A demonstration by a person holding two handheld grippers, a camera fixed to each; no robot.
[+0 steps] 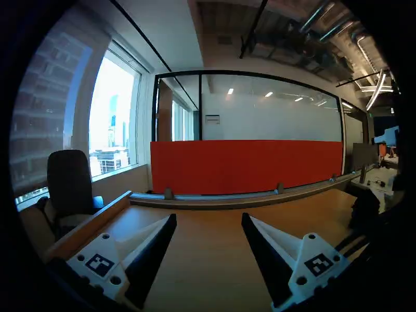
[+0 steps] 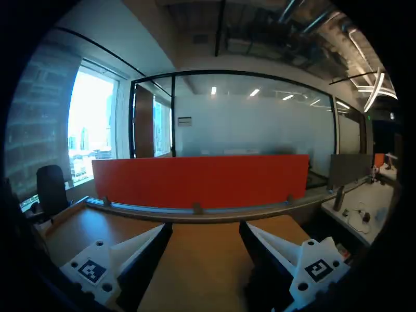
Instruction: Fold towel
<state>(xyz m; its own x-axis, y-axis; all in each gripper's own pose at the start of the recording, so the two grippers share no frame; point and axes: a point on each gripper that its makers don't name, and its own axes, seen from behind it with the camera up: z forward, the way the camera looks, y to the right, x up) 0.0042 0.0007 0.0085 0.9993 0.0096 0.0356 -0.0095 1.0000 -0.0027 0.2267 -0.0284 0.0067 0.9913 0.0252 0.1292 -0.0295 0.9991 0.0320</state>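
office room, wooden desk (image 1: 291, 208) running under both grippers; an orange divider panel (image 1: 244, 166) stands along the desk's far edge, a glass wall (image 1: 270, 114) behind it; bright window (image 1: 112, 125) off to one side, a black chair (image 1: 67, 182) beside the desk near that window. we see the left gripper (image 1: 208, 215) with its fingers spread apart over the wood, nothing between them; the right gripper (image 2: 204, 224) is likewise spread wide over the desk, gripping nothing; where the towel lies we cannot tell.
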